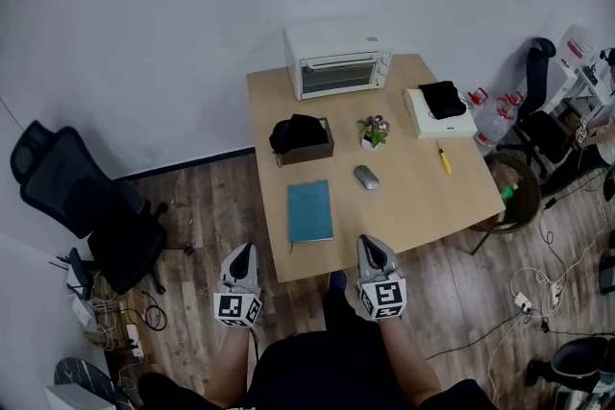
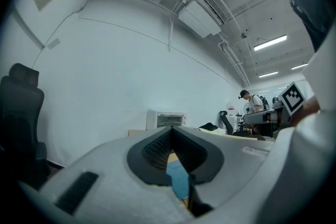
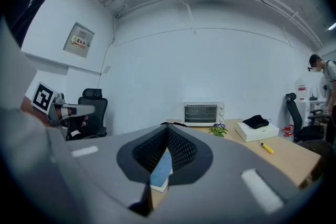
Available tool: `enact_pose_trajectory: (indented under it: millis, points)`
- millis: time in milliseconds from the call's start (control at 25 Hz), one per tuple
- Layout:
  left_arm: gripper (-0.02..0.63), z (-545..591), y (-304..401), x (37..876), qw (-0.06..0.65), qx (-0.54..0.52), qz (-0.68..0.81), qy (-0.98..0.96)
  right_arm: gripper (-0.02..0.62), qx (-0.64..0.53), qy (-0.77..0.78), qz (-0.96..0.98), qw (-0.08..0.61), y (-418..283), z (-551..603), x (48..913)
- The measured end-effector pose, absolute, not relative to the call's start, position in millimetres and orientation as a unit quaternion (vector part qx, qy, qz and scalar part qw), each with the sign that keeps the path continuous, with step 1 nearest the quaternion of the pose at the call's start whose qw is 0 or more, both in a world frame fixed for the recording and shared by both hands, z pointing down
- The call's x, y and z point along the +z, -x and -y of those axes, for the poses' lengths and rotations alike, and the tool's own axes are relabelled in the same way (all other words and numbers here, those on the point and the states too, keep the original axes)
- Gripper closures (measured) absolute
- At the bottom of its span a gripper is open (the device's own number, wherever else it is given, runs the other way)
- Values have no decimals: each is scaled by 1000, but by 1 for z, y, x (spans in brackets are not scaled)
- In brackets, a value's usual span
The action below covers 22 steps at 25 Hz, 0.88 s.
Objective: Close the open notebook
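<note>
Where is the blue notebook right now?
In the head view, the blue notebook lies shut near the front edge of the table, left of the grey mouse and just in front of the brown box.

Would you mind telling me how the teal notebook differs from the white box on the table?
The teal notebook is thin and bare on top; the white box is thicker and carries a black item. The notebook lies near the front edge of the wooden table, by the person; the box sits toward the far right edge. Both are rectangular and lie flat.
</note>
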State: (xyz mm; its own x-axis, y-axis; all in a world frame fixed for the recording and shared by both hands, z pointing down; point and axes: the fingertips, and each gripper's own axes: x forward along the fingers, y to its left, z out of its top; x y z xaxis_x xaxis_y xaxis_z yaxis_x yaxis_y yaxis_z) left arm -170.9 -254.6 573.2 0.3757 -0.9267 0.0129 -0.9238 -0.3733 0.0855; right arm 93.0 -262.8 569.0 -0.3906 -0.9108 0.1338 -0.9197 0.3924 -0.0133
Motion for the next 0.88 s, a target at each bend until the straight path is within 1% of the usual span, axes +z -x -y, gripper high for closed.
enact_pose_trajectory:
  millis: [120,560,880]
  points:
    - [614,251,177,572,35,-16,560,-827,589,33,-554,831,35,-93,259,562]
    - [612,256,174,559,26,-27,555,-831,591,35,-556,830,37,-94,260,561]
    - [612,261,173,562,39,-38,552,-832,591,42,-568,821,41,-107,258,563]
